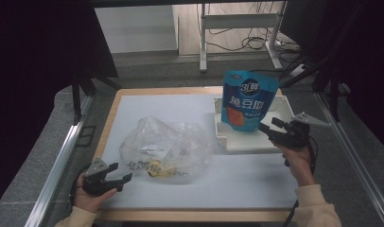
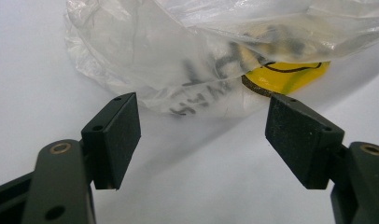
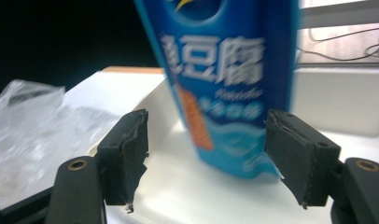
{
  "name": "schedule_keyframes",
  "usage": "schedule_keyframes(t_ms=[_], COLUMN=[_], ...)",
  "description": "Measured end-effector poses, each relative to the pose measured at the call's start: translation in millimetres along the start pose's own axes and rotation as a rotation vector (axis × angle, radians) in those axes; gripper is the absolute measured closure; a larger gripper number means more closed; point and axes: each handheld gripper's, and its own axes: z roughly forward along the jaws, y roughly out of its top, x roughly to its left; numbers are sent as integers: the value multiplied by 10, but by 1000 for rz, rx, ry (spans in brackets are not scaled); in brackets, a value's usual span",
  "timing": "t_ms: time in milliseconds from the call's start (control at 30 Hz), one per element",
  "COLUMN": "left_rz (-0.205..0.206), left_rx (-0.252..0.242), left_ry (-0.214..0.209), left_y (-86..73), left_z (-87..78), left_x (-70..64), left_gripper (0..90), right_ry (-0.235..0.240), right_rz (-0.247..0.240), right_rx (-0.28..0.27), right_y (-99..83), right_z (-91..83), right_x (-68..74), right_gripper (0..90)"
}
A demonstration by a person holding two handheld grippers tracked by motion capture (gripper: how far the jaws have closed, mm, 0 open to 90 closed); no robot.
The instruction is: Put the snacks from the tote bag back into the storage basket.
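Left hand: at the near left corner of the table, sleeve entering from the bottom edge, wrist low, gripper aimed right and slightly away from the person
Left gripper [image 1: 118, 176]: jaws spread wide, nothing between them; in its own view [image 2: 202, 140] the pads hover just above the white table top [image 1: 247, 179]
Clear plastic bag [image 1: 166, 144]: crumpled, lying on the table just right of the left gripper, its near edge just beyond the open jaws and not touched by them; black lettering and a yellow item [image 2: 290, 77] show through the film [image 2: 178, 60]
Blue pouch [image 1: 247, 100]: standing upright in the white tray [image 1: 247, 142] at the far right of the table, leaning slightly; white characters and an orange patch on its face [image 3: 229, 84]
Right gripper [image 1: 270, 125]: jaws parted and holding nothing, pointing left toward the lower part of the pouch, which sits just ahead of and between the pads in its own view [image 3: 206, 154]; contact cannot be told
Right hand: at the right side of the table beside the tray, forearm rising from the bottom right corner, gripper raised off the surface
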Motion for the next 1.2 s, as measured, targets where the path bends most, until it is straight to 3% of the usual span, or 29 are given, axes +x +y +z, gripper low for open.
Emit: schedule_keyframes(t_ms=[233,333,567,733,1200], left_rz=[2,2,6,6,6], left_rx=[3,2,3,2,3], left_ry=[1,0,0,1,8], left_y=[-1,-1,-3,-4,-12], left_z=[3,2,0,-2,-10], left_x=[3,2,0,-1,-4], left_gripper=[270,270,270,270,269], right_ry=[86,132,179,175,172], right_rz=[-39,-29,-62,-97,-108], right_rx=[41,59,128,174,196], right_y=[-246,-363,-613,-722,-793], right_z=[46,81,168,244,298], right_x=[316,420,640,685,679], right_gripper=[306,306,306,306,302])
